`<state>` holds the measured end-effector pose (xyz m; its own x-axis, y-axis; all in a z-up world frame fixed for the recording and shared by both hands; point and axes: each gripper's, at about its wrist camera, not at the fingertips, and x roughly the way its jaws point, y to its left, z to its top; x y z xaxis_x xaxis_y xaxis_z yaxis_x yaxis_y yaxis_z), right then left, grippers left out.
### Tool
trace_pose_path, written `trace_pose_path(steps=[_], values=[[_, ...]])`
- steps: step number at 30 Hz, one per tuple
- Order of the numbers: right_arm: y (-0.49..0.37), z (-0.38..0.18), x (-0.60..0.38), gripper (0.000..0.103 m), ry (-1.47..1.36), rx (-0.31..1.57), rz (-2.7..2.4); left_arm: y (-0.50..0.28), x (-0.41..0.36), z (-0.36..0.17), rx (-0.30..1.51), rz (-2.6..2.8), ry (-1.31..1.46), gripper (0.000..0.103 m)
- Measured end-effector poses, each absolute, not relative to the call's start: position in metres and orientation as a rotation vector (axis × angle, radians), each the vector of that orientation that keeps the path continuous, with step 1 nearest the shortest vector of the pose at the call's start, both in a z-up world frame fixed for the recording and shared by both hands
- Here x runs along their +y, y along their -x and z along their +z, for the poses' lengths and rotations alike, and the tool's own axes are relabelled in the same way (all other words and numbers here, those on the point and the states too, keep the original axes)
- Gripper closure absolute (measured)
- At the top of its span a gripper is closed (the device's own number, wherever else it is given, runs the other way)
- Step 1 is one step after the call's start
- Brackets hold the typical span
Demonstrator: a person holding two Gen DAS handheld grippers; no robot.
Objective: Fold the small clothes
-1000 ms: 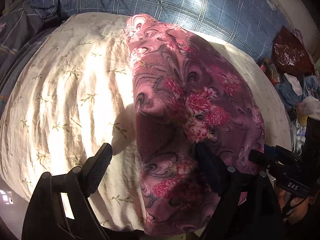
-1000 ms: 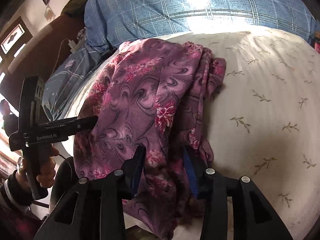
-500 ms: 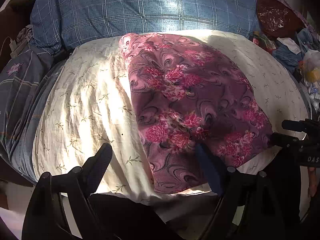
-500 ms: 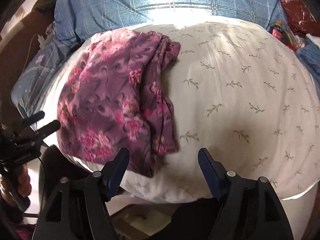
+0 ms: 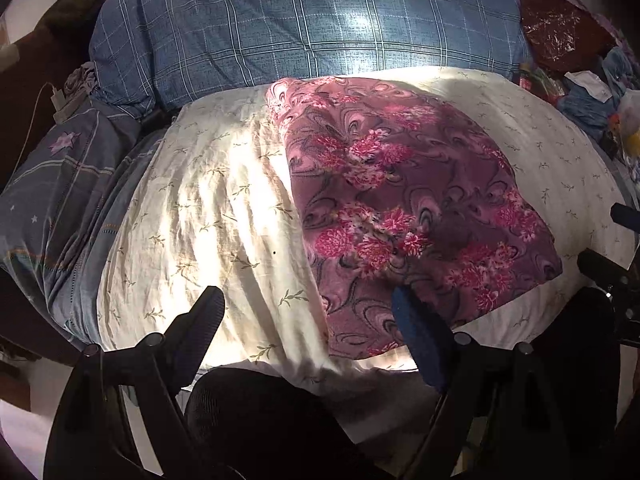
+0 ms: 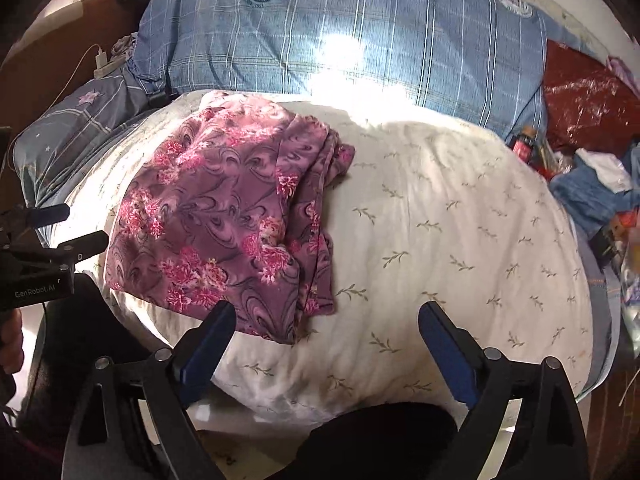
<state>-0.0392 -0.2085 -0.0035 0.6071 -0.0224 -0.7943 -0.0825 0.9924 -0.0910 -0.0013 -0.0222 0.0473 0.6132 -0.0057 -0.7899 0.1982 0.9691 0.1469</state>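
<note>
A folded purple garment with pink flowers (image 5: 404, 208) lies flat on a cream pillow with a leaf print (image 5: 208, 216). It also shows in the right wrist view (image 6: 228, 220), on the pillow's left half (image 6: 460, 232). My left gripper (image 5: 308, 320) is open and empty, held back off the pillow's near edge, its right finger just in front of the garment's near hem. My right gripper (image 6: 324, 332) is open and empty, off the near edge to the right of the garment. Each gripper shows at the other view's side edge.
A blue checked pillow (image 5: 312, 28) lies behind the cream one. A grey-blue star-print cushion (image 5: 60, 184) is at the left. A dark red bag (image 6: 588, 100) and a heap of clothes and bottles (image 6: 596, 184) are at the right.
Both grippers let go of the garment and pulled back toward me. The right gripper was shut on the cloth one second ago and is now open. The garment now lies flat.
</note>
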Motion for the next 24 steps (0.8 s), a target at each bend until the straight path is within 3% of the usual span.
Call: trace_pose_path(steps=[24], values=[[0.034, -0.006, -0.215, 0.007, 0.122, 0.942, 0.06, 0.013, 0.004, 0.045, 0.947, -0.061, -0.221, 0.017]])
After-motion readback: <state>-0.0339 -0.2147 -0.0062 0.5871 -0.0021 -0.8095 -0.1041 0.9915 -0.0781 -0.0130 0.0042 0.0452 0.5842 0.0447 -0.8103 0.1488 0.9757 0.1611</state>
